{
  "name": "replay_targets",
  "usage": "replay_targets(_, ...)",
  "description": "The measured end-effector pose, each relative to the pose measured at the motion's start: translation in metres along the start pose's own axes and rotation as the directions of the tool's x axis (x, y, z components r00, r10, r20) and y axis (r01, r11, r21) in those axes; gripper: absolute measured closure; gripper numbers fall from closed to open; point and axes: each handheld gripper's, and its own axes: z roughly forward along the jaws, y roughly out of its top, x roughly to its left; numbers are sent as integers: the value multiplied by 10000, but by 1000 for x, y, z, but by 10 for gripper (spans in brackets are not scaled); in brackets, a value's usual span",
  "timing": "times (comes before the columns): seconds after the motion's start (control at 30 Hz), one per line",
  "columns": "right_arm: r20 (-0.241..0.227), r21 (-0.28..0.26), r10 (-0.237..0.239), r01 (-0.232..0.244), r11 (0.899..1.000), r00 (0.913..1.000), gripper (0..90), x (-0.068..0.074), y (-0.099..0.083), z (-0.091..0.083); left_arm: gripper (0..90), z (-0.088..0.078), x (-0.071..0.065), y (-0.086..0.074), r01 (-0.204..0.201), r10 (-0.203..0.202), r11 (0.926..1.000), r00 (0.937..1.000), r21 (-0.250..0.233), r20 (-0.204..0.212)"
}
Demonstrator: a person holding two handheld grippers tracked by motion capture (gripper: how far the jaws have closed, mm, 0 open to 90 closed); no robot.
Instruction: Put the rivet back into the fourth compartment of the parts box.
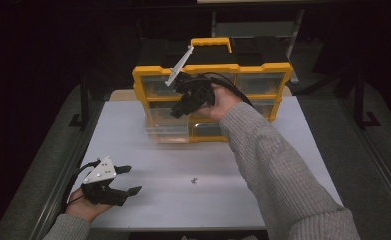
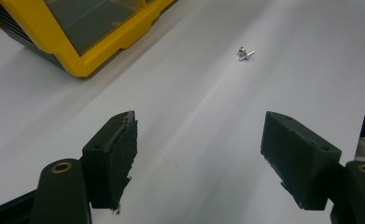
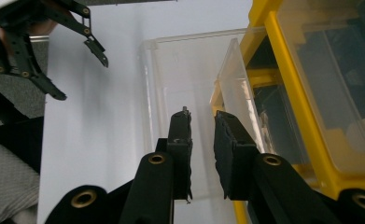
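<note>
Drawer (image 3: 180, 93), clear, thin and slippery plastic, handles best at its front lip, where right gripper (image 3: 201, 119) jaws stand narrowly parted; left gripper (image 2: 199, 140) stands wide, empty.

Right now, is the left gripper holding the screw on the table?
No. The left gripper is open with nothing between its jaws, and the screw lies apart from it on the table.

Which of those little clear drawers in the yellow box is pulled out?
The bottom-left clear drawer of the yellow organizer. It juts out toward the table below the right gripper, while the other drawers sit flush in their slots.
</note>
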Motion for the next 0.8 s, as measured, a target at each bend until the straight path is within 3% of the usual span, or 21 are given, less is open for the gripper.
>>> replay_targets(0.2,28,-357,151,-150,9993,9999,729,7,-16,-22,264,1,-1,0,94,-94,9999,10000,-42,22)
replay_targets(0.43,88,-651,292,-285,9975,9995,689,20,-47,-38,265,0,0,0,-13,13,10000,10000,54,-7)
replay_targets(0.8,-51,-644,794,-795,9948,9968,627,42,-102,-17,265,2,-1,1,-63,63,9999,10000,99,-28)
